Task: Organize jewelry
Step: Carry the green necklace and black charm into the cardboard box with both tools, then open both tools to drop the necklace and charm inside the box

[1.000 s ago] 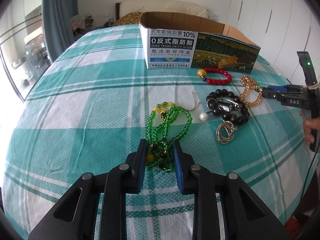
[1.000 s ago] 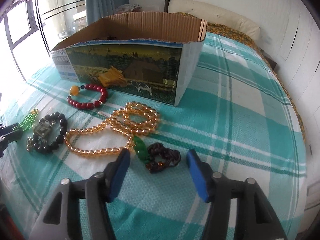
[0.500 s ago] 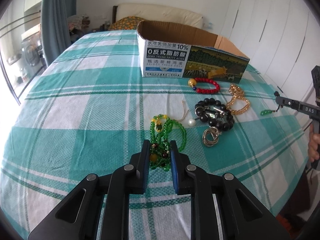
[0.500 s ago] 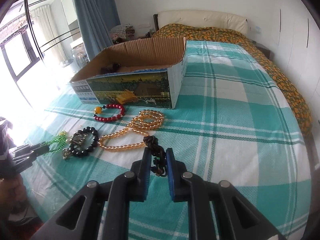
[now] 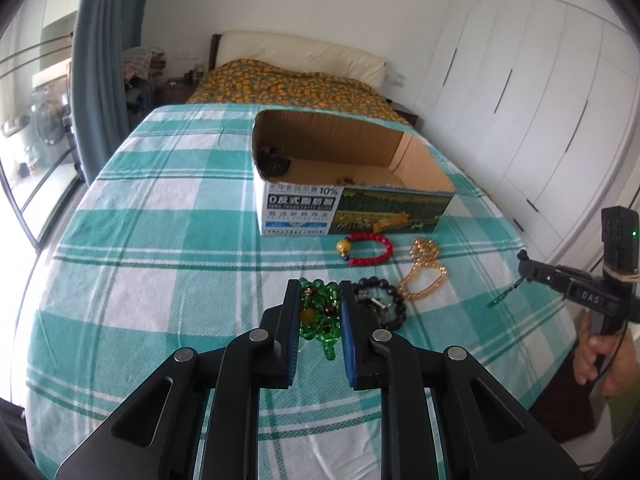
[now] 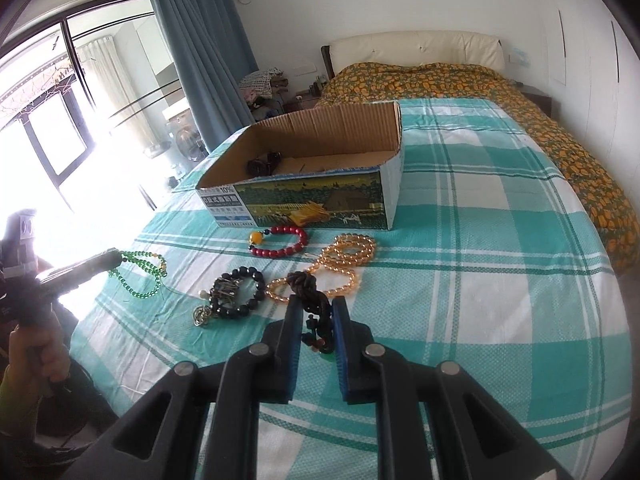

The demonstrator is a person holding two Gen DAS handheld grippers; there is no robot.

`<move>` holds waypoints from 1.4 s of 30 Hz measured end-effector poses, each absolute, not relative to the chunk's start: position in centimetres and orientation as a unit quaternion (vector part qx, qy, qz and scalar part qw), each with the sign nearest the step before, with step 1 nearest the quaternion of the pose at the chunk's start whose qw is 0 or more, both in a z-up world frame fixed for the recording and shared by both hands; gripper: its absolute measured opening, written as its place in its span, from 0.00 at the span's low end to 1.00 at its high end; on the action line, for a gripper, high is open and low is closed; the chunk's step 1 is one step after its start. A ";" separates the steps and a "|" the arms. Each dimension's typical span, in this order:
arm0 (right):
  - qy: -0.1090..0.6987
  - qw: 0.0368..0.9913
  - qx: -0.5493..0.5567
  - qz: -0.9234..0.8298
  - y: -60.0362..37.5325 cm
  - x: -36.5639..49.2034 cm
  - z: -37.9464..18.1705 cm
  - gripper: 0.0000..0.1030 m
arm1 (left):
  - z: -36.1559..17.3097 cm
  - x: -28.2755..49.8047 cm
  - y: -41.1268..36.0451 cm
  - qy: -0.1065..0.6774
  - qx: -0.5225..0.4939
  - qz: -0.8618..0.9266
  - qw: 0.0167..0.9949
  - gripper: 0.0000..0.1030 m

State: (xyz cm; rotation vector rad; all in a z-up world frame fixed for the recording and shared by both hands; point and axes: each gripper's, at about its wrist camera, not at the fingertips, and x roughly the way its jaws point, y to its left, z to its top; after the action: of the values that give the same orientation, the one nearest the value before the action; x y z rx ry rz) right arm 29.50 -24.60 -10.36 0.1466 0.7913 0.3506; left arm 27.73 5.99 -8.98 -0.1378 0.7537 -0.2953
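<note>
Gripping loads for the far cardboard box (image 5: 352,184) — left gripper (image 5: 320,312) clamps green beads (image 5: 318,316), right gripper (image 6: 316,320) clamps dark knotted cord (image 6: 310,292).

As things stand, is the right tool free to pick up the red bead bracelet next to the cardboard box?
Probably not yet. The right tool is shut on a dark braided cord with a green pendant. The red bead bracelet lies uncovered in front of the open cardboard box, so only that load blocks it.
</note>
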 end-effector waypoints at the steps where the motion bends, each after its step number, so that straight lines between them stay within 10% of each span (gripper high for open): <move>1: 0.381 0.906 0.072 0.172 -24.4 29.8 -9.8 0.15 | -8.3 28.1 6.0 0.363 -0.069 -0.147 0.918 0.16; 13: 0.345 0.918 0.049 0.190 -20.4 39.6 -1.9 0.15 | 1.2 38.2 3.5 0.314 -0.057 -0.180 0.931 0.16; 29: 0.401 0.905 0.001 0.140 -17.7 55.5 -8.0 0.16 | -6.7 51.7 -1.8 0.391 -0.011 -0.162 0.906 0.17; 31: 0.405 0.906 -0.016 0.122 -17.3 56.1 -8.9 0.20 | -7.6 52.3 -2.2 0.397 -0.006 -0.152 0.905 0.25; 32: 0.408 0.906 -0.028 0.113 -17.1 56.2 -9.3 0.40 | -8.1 52.5 -2.2 0.400 -0.006 -0.147 0.905 0.33; 34: 0.399 0.910 -0.043 0.102 -16.8 55.5 -9.7 0.63 | -8.6 52.1 -2.1 0.399 -0.010 -0.134 0.907 0.71; 37: 0.385 0.915 -0.058 0.105 -16.7 53.8 -9.6 0.63 | -8.5 50.6 -1.4 0.380 -0.015 -0.121 0.917 0.90; 42: 0.366 0.923 -0.043 0.107 -17.9 49.9 -9.0 0.63 | -7.9 46.9 -0.4 0.368 -0.005 -0.118 0.922 0.91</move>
State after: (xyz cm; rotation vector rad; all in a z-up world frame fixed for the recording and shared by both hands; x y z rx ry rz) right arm 49.92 -17.89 -9.02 -0.0874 0.7520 0.2191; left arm 46.85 -0.44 -7.88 -0.0095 0.7563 -0.2423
